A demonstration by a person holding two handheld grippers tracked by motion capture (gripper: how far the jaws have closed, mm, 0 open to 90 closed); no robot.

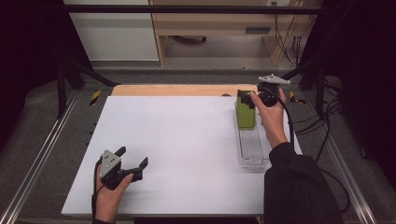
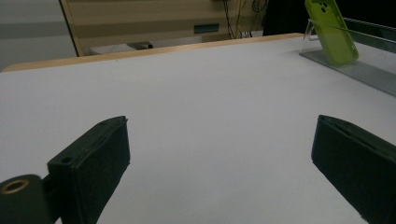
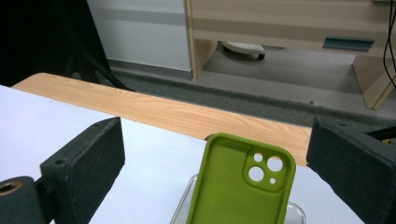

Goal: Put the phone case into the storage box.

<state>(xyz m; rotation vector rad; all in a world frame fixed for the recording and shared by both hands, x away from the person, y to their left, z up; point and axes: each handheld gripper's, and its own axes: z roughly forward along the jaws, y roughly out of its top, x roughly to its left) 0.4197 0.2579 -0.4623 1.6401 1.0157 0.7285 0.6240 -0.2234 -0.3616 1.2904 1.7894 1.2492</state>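
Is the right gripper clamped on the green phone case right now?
No. In the right gripper view the right gripper has its jaws spread wide, clear of both sides of the green phone case, which stands propped in the clear rack.

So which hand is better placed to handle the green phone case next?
Right. The right gripper hovers open just above the green phone case standing in the clear rack, while the left gripper rests far across the table.

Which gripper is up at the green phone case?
The right gripper, jaws open on either side of the green phone case standing in the clear rack. The left gripper sits apart near the table's front edge.
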